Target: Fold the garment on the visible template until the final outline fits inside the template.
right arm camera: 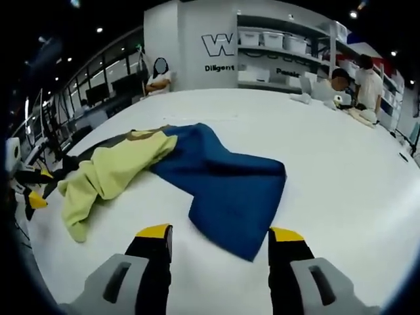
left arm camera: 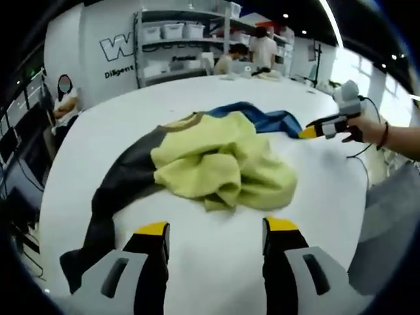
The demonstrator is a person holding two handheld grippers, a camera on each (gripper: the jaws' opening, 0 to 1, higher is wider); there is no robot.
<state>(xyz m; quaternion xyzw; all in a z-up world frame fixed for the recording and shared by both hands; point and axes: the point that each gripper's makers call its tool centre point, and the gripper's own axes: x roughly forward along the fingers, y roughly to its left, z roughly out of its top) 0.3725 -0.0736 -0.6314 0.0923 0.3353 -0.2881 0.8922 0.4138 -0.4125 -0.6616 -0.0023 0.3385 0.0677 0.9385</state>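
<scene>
The garment [left arm camera: 223, 161] is found crumpled near the middle of the white desk [left arm camera: 328, 197], with its yellow-green body bunched into a heap, a dark sleeve [left arm camera: 105, 210] trailed toward the left claw [left arm camera: 215, 239] and a blue part [right arm camera: 230, 187] spread flat toward the right claw [right arm camera: 220, 244]. No template outline can be made out on the desk. The heap is judged to be unfolded work: the cloth would need to be spread before any fold could be set.

The left claw is held low over the desk, just short of the heap, jaws parted and nothing gripped. The right claw is likewise held open and empty, its jaws aimed at the near corner of the blue part. In the left gripper view the right claw [left arm camera: 308, 132] is seen at the blue end, carried by a hand [left arm camera: 371, 131] reached in from the side. The two claws are thus posed at opposite ends, presumably so the garment can be drawn out flat
</scene>
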